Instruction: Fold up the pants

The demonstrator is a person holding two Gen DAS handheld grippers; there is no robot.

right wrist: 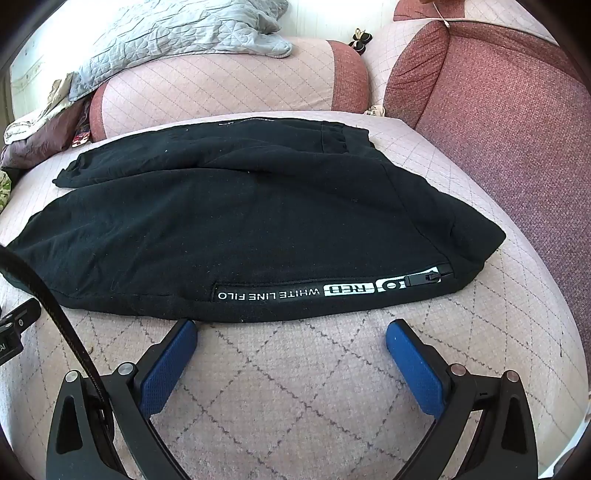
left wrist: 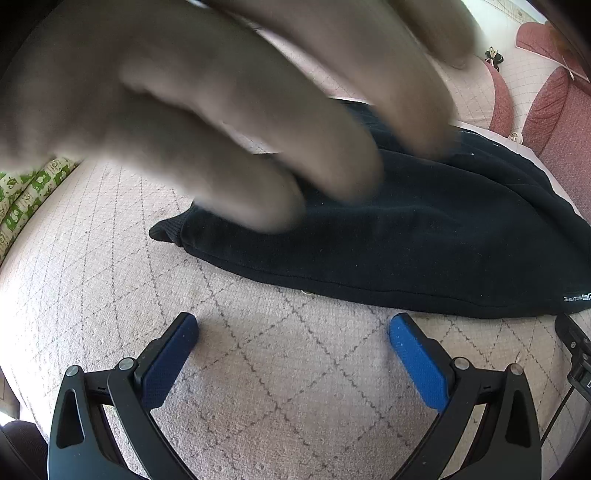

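Black pants (right wrist: 258, 221) lie folded in a flat bundle on the pink quilted sofa cover (right wrist: 295, 387), with a zipped pocket and white lettering (right wrist: 332, 290) along the near edge. They also show in the left wrist view (left wrist: 406, 240). My right gripper (right wrist: 291, 339) is open and empty just in front of the pants' near edge. My left gripper (left wrist: 293, 332) is open and empty, short of the pants' left part. A blurred bare hand (left wrist: 221, 110) fills the upper part of the left wrist view and hides part of the pants.
Red-brown sofa back cushions (right wrist: 498, 129) stand at the right and behind. A grey quilted blanket (right wrist: 177, 33) and a pile of clothes (right wrist: 37, 129) lie at the back left. A green patterned cloth (left wrist: 26, 195) is at the far left. A black strap (right wrist: 55, 314) crosses the right wrist view.
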